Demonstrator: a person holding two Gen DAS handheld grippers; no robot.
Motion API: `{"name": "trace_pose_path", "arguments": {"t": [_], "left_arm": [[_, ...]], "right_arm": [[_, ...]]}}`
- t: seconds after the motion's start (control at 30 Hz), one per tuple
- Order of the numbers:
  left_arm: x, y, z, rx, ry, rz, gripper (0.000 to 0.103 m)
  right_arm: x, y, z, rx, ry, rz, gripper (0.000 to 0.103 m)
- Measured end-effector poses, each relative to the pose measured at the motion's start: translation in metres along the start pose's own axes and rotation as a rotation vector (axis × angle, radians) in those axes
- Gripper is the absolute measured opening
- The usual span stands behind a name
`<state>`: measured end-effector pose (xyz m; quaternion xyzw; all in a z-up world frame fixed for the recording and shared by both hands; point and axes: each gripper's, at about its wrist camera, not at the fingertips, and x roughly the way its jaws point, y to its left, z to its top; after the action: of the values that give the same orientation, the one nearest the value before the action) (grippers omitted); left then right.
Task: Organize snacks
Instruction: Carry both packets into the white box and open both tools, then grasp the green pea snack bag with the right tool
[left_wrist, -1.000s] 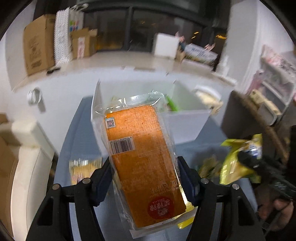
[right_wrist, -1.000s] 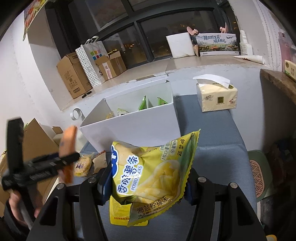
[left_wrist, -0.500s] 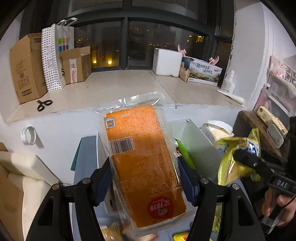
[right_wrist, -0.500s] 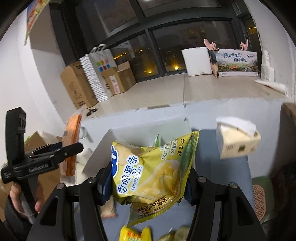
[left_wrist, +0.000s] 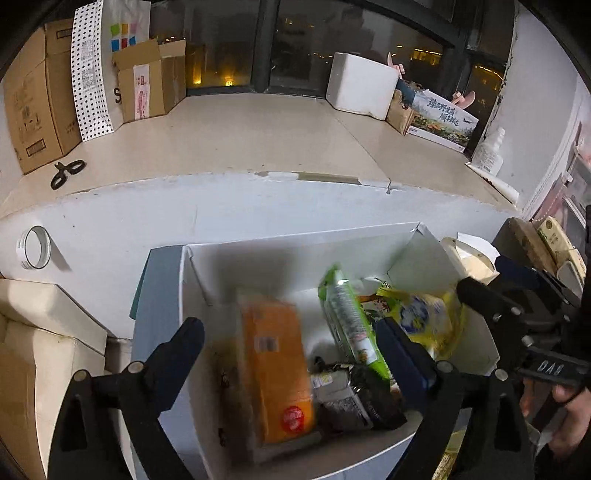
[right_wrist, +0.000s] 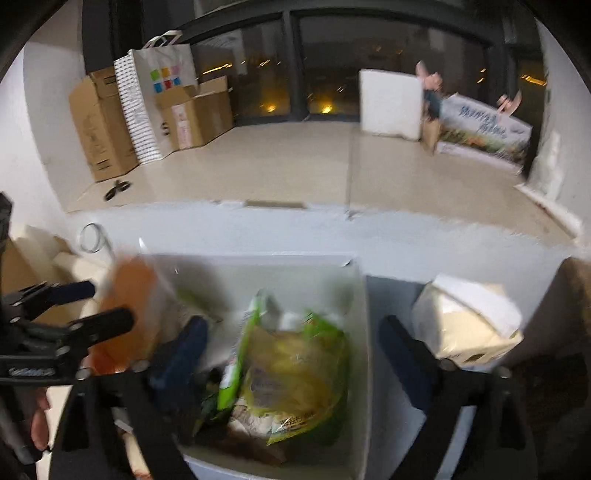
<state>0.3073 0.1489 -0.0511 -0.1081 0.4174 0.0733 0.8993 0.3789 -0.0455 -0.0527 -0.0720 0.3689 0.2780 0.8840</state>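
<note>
The white box (left_wrist: 280, 258) on the worktop contains the snacks. The orange cracker pack (left_wrist: 275, 369) is inside at its left, the yellow potato-chip bag (right_wrist: 295, 373) at its right. Left claw (left_wrist: 291, 354) and right claw (right_wrist: 291, 354) are opening wide, gripping nothing.

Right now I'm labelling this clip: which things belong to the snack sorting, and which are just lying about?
Job:
white box
orange packet
yellow chip bag
green packet

Lying about:
scissors
tape roll
tissue pack
cardboard boxes
</note>
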Motion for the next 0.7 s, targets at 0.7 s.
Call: {"name": "trace_pose_path", "arguments": {"t": [0.7], "left_arm": [[-0.162, -0.012, -0.105, 0.148, -0.151, -0.230, 0.103]], "right_arm": [[-0.151, -0.034, -0.087, 0.096, -0.223, 0.209, 0.103]]}}
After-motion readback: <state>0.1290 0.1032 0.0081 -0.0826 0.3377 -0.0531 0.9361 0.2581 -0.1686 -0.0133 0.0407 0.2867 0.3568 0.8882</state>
